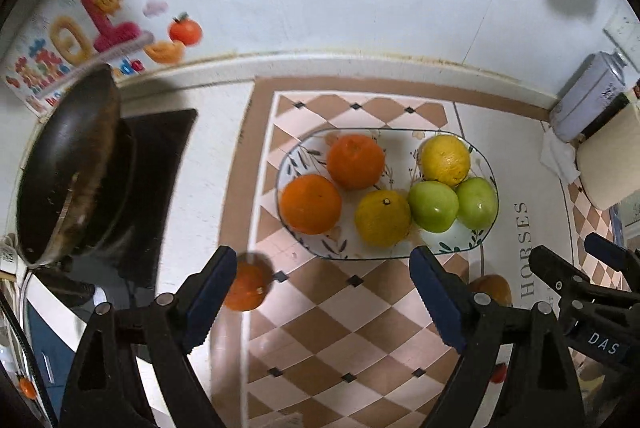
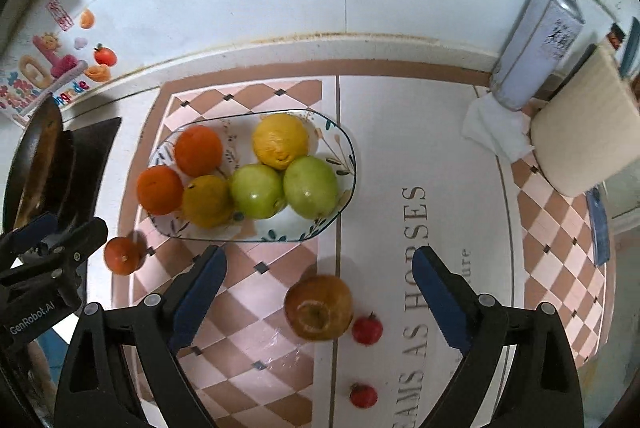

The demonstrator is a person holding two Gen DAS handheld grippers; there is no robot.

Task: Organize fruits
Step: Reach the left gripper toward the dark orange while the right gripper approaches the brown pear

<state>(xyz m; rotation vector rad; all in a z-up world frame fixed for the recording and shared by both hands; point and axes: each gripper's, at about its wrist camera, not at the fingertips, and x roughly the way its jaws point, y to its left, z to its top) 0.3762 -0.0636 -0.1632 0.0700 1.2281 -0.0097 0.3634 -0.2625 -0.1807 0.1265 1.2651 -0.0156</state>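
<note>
An oval patterned plate (image 1: 452,240) (image 2: 280,233) holds two oranges (image 1: 355,161) (image 2: 198,150), two yellow citrus (image 1: 382,218) (image 2: 280,140) and two green apples (image 1: 433,205) (image 2: 310,186). A small orange (image 1: 250,288) (image 2: 122,254) lies on the mat left of the plate, beside my left gripper (image 1: 322,268) (image 2: 68,228). That gripper is open and holds nothing. A brownish orange fruit (image 2: 318,308) (image 1: 494,286) and two small red fruits (image 2: 367,328) lie below my right gripper (image 2: 320,260) (image 1: 568,250), which is open and holds nothing.
A dark pan (image 1: 68,168) sits on a black hob at the left. A metal canister (image 2: 536,44), a paper roll (image 2: 580,140) and a crumpled tissue (image 2: 496,128) stand at the back right by the wall. A checkered mat (image 2: 248,312) covers the counter.
</note>
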